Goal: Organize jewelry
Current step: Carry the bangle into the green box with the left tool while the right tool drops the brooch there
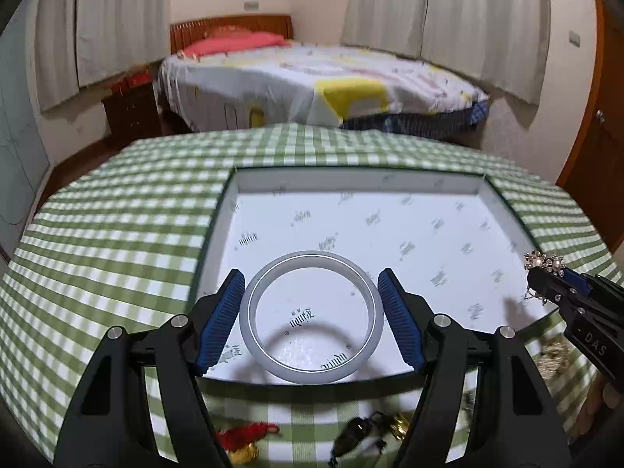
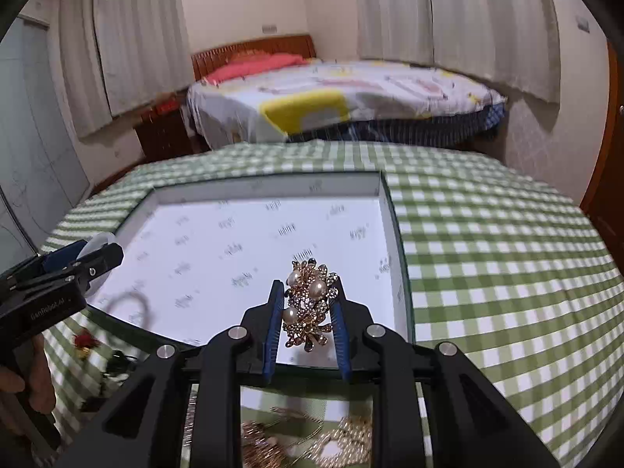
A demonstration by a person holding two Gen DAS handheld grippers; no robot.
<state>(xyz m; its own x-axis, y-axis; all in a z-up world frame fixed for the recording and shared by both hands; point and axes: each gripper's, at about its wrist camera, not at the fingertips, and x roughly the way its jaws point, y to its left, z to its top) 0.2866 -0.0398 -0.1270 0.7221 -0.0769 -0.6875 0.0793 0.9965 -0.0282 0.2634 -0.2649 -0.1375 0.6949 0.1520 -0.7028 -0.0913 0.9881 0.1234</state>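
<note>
Bedroom, checked tablecloth (image 1: 117, 210). Above the near part of the white box (image 1: 390, 185), my left gripper (image 1: 312, 314) clamps the bangle (image 1: 311, 312) wide; my right gripper (image 2: 308, 308) pinches the pearl brooch (image 2: 310, 304) narrowly. Lower both gently, then release.

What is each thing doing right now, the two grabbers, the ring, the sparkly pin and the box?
left gripper: shut on the bangle, over the box.
white bangle: held up off the box floor, lying flat.
right gripper: shut on the brooch.
pearl brooch: pinched, in the air above the box.
white box: open, nothing resting inside yet.
loose jewelry: lying on the checked tablecloth.
</note>
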